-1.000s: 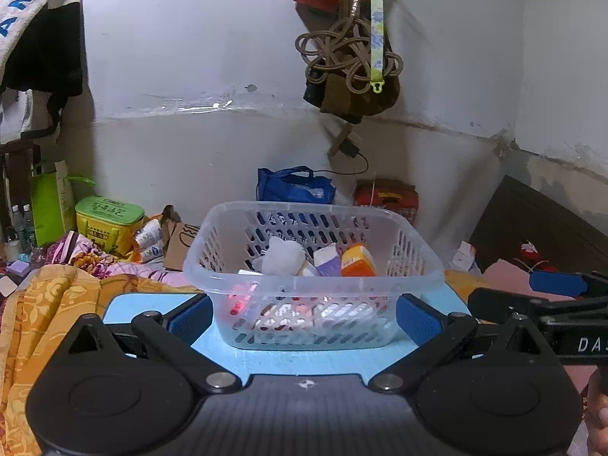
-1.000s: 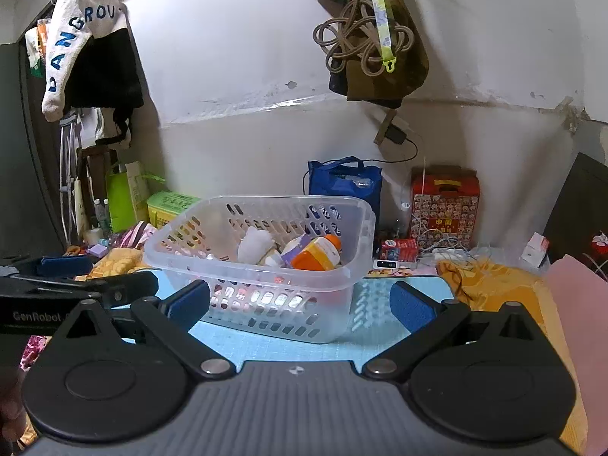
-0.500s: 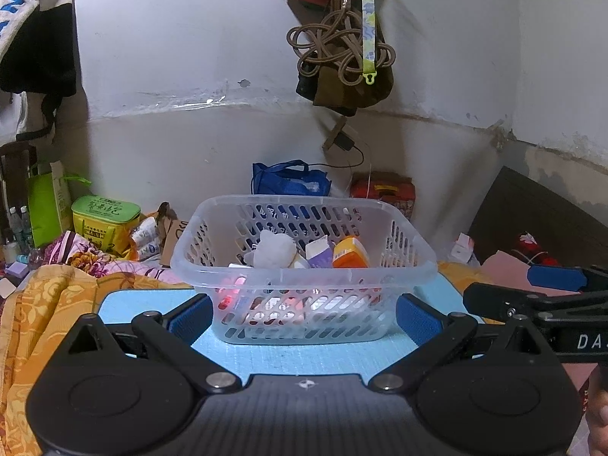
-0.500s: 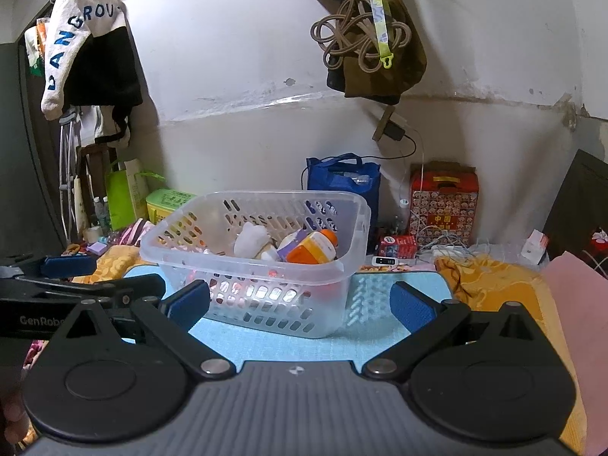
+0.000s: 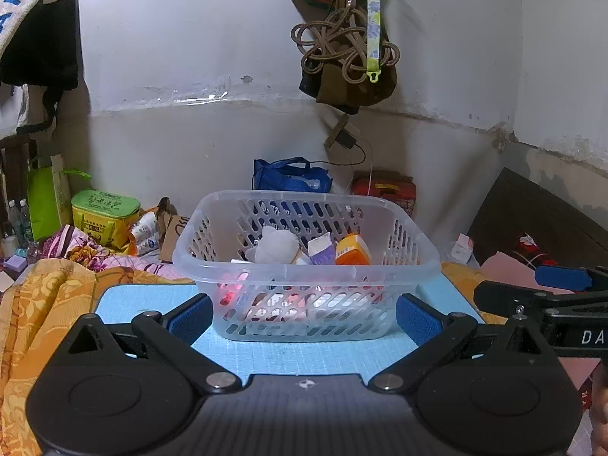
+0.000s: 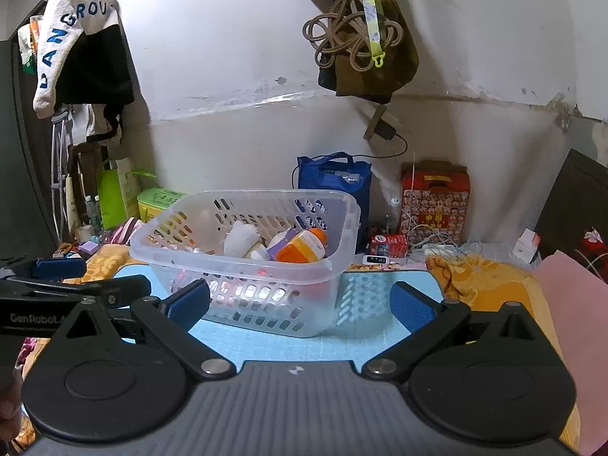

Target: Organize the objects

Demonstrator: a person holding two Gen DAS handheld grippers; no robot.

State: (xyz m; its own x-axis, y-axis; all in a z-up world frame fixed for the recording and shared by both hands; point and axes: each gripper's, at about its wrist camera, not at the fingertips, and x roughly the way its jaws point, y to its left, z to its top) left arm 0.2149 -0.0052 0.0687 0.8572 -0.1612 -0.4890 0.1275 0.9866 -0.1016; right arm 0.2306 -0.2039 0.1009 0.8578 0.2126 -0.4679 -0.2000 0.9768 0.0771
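Observation:
A clear plastic basket stands on a light blue mat; it also shows in the right wrist view. Inside lie an orange bottle, a white soft item, a purple-white box and other small packs. My left gripper is open and empty, just short of the basket's near wall. My right gripper is open and empty, in front of the basket's right corner. Each gripper shows in the other's view, the right one and the left one.
Orange patterned cloth lies left of the mat, pink cloth to the right. By the wall stand a blue bag, a red printed box, a green tin and a green bag. A bag with cords hangs above.
Both grippers have drawn back a little from the basket, which looks slightly smaller and lower in both views. Both stay open and empty.

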